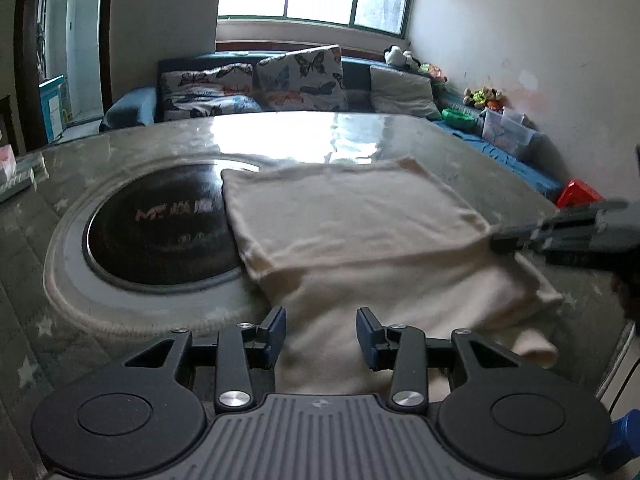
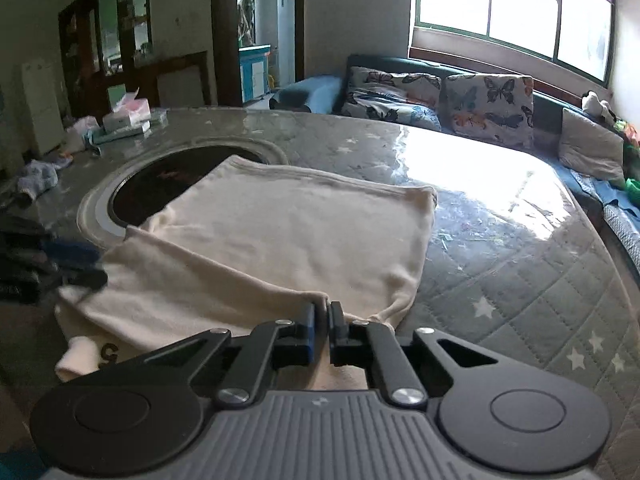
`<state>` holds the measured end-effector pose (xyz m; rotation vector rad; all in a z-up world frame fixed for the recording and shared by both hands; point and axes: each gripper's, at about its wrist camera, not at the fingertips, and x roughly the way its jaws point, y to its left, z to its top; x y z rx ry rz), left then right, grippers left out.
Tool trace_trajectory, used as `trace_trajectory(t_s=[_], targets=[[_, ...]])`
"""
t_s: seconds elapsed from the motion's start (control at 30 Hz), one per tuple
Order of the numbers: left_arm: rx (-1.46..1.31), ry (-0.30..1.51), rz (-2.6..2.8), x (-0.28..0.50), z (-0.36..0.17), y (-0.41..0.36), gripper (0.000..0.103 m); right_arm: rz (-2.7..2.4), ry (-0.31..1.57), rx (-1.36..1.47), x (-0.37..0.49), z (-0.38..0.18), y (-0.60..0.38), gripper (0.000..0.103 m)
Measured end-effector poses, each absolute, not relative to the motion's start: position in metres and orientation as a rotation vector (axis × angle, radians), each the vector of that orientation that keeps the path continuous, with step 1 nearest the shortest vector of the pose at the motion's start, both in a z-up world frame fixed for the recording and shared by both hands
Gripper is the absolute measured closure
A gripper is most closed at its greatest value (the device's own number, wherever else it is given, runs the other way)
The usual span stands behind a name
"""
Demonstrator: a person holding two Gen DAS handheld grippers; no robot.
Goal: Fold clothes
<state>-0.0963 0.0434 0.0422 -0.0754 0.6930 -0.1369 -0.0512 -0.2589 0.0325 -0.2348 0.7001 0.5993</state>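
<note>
A cream garment (image 1: 360,232) lies partly folded on the quilted table, its far half doubled over and covering part of the dark round hotplate (image 1: 160,224). My left gripper (image 1: 322,320) is open and empty, hovering over the garment's near edge. My right gripper (image 2: 325,308) is shut on the folded edge of the cream garment (image 2: 288,240) at its near side. The right gripper also shows in the left wrist view (image 1: 504,238) at the garment's right edge. The left gripper shows blurred in the right wrist view (image 2: 84,264) at the garment's left side.
The round table (image 2: 520,280) has a grey star-quilted cover under clear plastic. Tissue boxes (image 2: 128,118) and small clothes (image 2: 36,180) sit at its far left. A sofa with butterfly cushions (image 1: 300,76) stands behind. A red stool (image 1: 580,196) is at the right.
</note>
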Motion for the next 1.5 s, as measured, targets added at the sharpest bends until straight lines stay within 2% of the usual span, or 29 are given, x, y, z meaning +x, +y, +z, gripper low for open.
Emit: trace_trajectory(t_s=[0.13, 0.33, 0.57, 0.87, 1.03, 1.3, 1.43, 1.5], targets=[[-0.077, 0.672, -0.145, -0.084, 0.049, 0.042, 0.061, 0.585, 0.714, -0.268, -0.05, 0.025, -0.256, 0.091], [-0.062, 0.69, -0.164, -0.066, 0.04, 0.04, 0.061, 0.658, 0.668, -0.275, -0.065, 0.043, -0.256, 0.09], [-0.015, 0.71, -0.165, -0.067, 0.03, 0.038, 0.061, 0.739, 0.746, -0.349, -0.081, 0.027, -0.258, 0.087], [0.097, 0.694, -0.301, -0.118, 0.045, 0.026, 0.06, 0.77, 0.731, -0.375, -0.092, 0.028, -0.263, 0.086], [0.219, 0.678, -0.391, -0.154, 0.045, 0.011, 0.053, 0.775, 0.726, -0.353, -0.095, 0.036, -0.27, 0.082], [0.362, 0.638, -0.394, -0.159, 0.025, -0.016, 0.053, 0.738, 0.748, -0.331, -0.098, 0.032, -0.284, 0.079], [0.387, 0.624, -0.393, -0.153, 0.02, -0.02, 0.055, 0.742, 0.718, -0.369, -0.106, 0.04, -0.288, 0.072], [0.392, 0.619, -0.399, -0.151, 0.018, -0.022, 0.063, 0.747, 0.703, -0.392, -0.11, 0.043, -0.289, 0.068]])
